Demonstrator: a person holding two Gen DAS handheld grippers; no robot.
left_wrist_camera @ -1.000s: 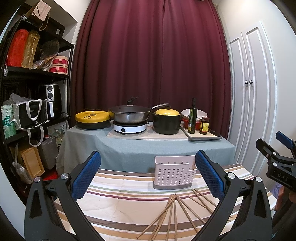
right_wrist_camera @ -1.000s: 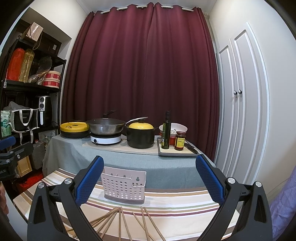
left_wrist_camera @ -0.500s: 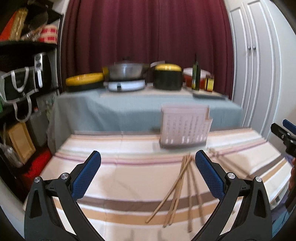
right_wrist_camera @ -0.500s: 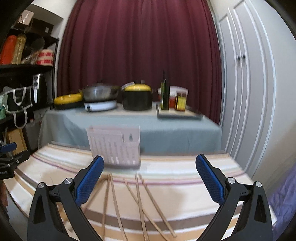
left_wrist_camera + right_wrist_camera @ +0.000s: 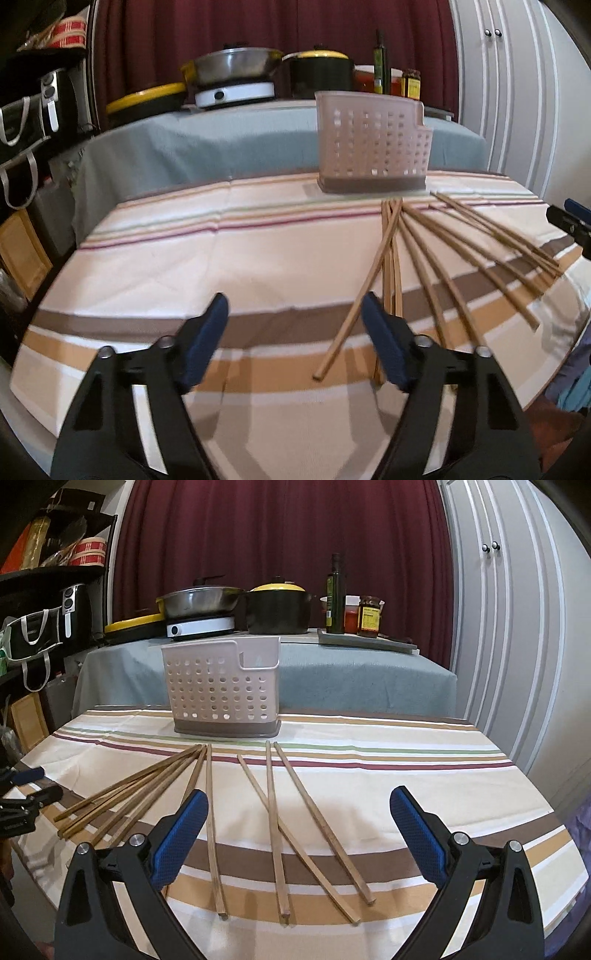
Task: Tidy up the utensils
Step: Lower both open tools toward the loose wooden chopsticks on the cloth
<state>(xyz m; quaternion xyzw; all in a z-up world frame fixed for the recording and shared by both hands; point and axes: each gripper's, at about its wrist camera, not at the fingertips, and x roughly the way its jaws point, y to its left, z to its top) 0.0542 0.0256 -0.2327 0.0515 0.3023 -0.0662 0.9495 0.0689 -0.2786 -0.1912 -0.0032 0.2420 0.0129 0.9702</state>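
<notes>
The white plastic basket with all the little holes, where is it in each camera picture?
Left wrist view: the white plastic basket with holes stands upper right of centre, at the far edge of the striped tablecloth.
Right wrist view: the basket stands upper left of centre, beyond the wooden chopsticks.
Shared landmark: the black pot with a yellow lid sits behind it in both.

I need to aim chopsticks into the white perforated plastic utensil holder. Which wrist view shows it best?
The right wrist view: the white perforated plastic utensil holder is sharp, near centre, its rim and small side pocket visible. The left wrist view shows it blurred, right of centre, its opening hidden.
</notes>
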